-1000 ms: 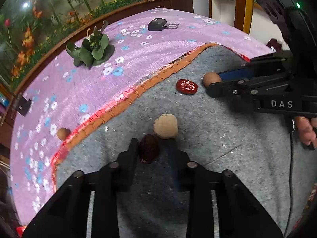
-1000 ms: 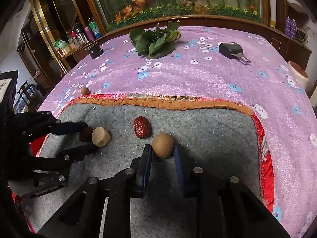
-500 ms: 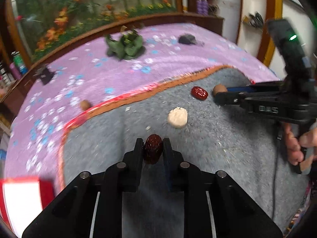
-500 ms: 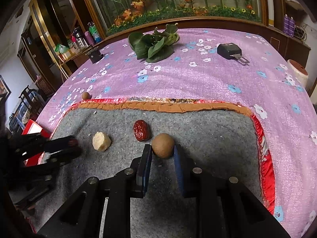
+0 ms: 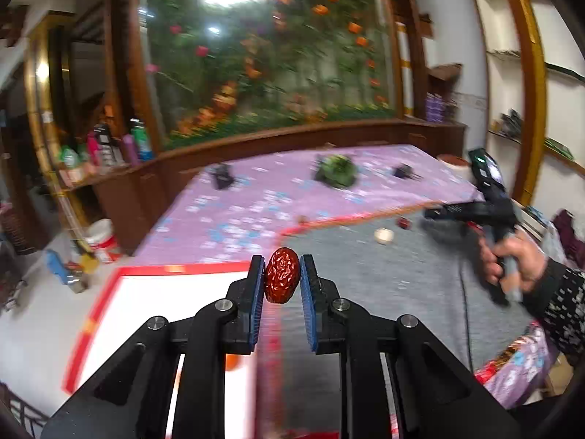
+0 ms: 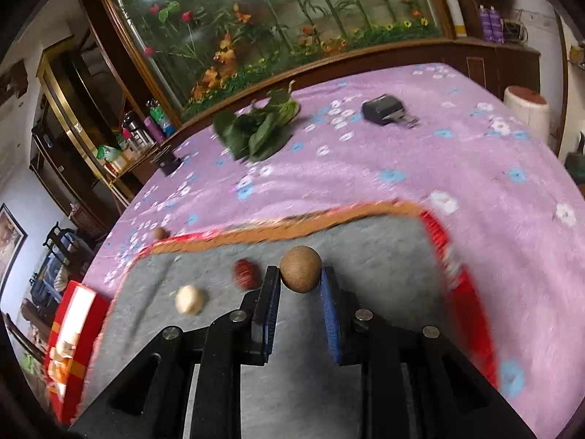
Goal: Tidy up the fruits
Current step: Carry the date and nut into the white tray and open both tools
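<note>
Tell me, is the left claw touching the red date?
Touching: in the left wrist view the left claw is pinched on the red date, both pads pressing its sides.

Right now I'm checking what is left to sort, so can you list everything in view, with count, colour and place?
Red date: one, dark red, held off the mat in the left gripper.
Round fruit: one, brown, in the right gripper.
Second date: one, red, on the grey mat.
Pale lump: one, cream, on the mat's left part.
Small brown fruit: one, on the purple cloth beyond the mat's border.
Leafy greens: one bunch, green, far on the cloth.
Red box: one, white inside, off the mat's left edge.
Left gripper: black, jaws shut.
Right gripper: black, jaws shut.
</note>
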Action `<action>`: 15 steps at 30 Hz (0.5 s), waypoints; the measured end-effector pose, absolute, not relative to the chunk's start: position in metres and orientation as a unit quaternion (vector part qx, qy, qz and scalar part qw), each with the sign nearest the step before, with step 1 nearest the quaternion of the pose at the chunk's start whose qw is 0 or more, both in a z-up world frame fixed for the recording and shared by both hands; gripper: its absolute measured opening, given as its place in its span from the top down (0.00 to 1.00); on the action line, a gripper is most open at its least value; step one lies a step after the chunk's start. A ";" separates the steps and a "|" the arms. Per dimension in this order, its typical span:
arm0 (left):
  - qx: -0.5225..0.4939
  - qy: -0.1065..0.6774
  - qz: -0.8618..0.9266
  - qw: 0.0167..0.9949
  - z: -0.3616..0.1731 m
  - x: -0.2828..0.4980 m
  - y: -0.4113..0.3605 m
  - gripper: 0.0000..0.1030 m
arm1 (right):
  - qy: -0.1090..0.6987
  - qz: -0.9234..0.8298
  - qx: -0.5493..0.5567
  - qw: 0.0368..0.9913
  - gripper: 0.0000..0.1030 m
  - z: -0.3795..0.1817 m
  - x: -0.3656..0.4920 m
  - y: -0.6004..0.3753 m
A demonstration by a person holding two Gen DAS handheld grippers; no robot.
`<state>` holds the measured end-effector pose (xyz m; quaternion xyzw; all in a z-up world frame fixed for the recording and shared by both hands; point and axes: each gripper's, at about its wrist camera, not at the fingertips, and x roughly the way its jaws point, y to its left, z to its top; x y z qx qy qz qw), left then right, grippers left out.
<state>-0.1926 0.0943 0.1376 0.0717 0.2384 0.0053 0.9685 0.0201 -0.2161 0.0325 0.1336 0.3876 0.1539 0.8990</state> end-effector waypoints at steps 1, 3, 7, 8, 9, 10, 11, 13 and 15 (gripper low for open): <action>0.075 0.233 0.023 0.969 0.139 -0.194 0.106 0.84 | 0.386 0.166 0.118 0.900 0.77 0.039 0.014 -0.198; 0.071 0.231 0.048 0.969 0.137 -0.193 0.126 0.84 | 0.379 0.188 0.086 0.902 0.77 0.052 0.003 -0.162; 0.030 0.254 0.080 0.963 0.118 -0.183 0.165 0.84 | 0.379 0.272 0.044 0.883 0.78 0.072 -0.016 -0.069; 0.019 0.262 0.089 0.961 0.112 -0.180 0.175 0.84 | 0.379 0.289 0.034 0.878 0.78 0.075 -0.021 -0.052; 0.009 0.269 0.097 0.958 0.105 -0.177 0.185 0.84 | 0.380 0.309 0.025 0.872 0.78 0.076 -0.028 -0.029; 0.005 0.273 0.103 0.957 0.101 -0.178 0.190 0.84 | 0.381 0.326 0.021 0.865 0.78 0.076 -0.034 -0.013; 0.000 0.278 0.110 0.954 0.095 -0.176 0.196 0.84 | 0.387 0.349 0.018 0.854 0.78 0.077 -0.040 0.008; -0.008 0.288 0.122 0.950 0.086 -0.173 0.208 0.84 | 0.393 0.374 0.006 0.840 0.78 0.076 -0.052 0.038; -0.013 0.295 0.131 0.946 0.080 -0.172 0.216 0.84 | 0.399 0.390 -0.006 0.830 0.78 0.075 -0.060 0.061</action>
